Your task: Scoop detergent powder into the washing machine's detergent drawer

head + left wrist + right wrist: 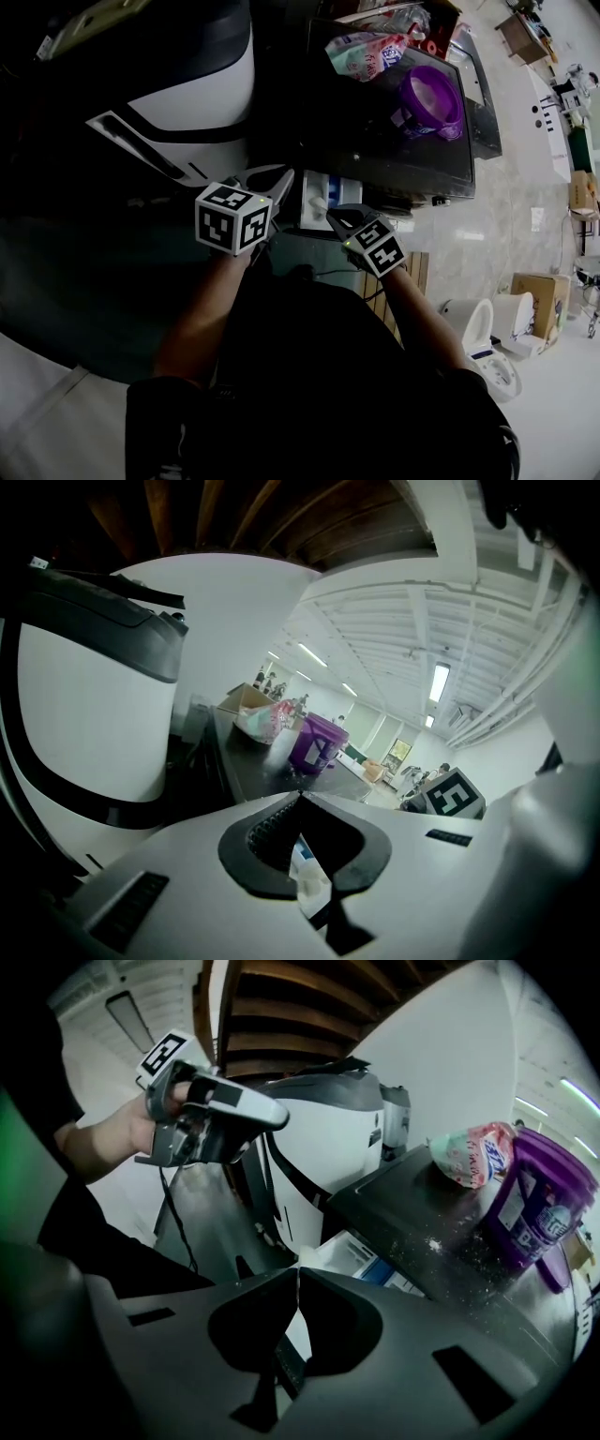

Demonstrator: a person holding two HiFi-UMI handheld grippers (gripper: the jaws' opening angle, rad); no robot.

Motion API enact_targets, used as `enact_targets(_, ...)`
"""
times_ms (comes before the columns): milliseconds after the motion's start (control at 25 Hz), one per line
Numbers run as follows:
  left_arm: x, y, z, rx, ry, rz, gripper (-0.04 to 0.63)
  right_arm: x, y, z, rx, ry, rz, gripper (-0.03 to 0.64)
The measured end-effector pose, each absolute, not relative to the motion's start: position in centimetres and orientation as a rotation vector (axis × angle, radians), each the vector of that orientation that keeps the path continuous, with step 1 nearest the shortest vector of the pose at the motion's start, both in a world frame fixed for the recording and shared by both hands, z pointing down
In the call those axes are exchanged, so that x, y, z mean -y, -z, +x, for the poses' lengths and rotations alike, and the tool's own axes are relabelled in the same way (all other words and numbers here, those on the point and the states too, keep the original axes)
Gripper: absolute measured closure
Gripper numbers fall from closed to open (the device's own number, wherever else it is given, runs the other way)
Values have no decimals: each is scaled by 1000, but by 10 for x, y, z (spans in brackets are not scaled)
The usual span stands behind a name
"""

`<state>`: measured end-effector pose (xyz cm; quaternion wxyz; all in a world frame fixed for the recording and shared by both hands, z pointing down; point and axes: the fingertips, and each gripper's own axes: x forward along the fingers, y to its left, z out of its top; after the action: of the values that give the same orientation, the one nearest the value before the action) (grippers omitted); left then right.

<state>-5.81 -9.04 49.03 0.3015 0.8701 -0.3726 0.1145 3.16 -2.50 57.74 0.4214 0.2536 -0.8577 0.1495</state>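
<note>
**Drawer's out, both grippers pinched shut right in front of it**

The detergent drawer (pixel 322 199) is a white tray with a blue section, and it sticks out of the front of the black-topped washing machine (pixel 375 141). On top of the machine sits a purple detergent tub (pixel 431 98) that looks pale inside its rim. A pink-and-white bag (pixel 366 52) lies just beside it. There's a scatter of white powder (pixel 436 1241) on the black top near the tub.

The left gripper (pixel 284 183) has its tips just off the drawer's left edge, and the right gripper (pixel 337 218) sits at the drawer's near right corner. On both, the jaws are closed tip to tip with nothing between them. Each gripper view shows the drawer through the hole under the tips. The tub is well apart from both, up on the machine's top.

Both forearms reach forward from the body side by side, marker cubes facing up. The left hand (pixel 122 1133) is wrapped round its handle, next to the white appliance (pixel 187 94) with a black band that stands left of the washer.
</note>
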Motion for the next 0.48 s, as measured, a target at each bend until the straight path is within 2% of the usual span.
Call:
enact_targets(200, 89, -492, -63, 998, -309, 2303, 586, 27, -580, 32, 2127, -337, 628, 597)
enact_targets(480, 89, -494, -64, 1001, -313, 2299, 586, 13, -590, 22, 2023, 1, 476, 597)
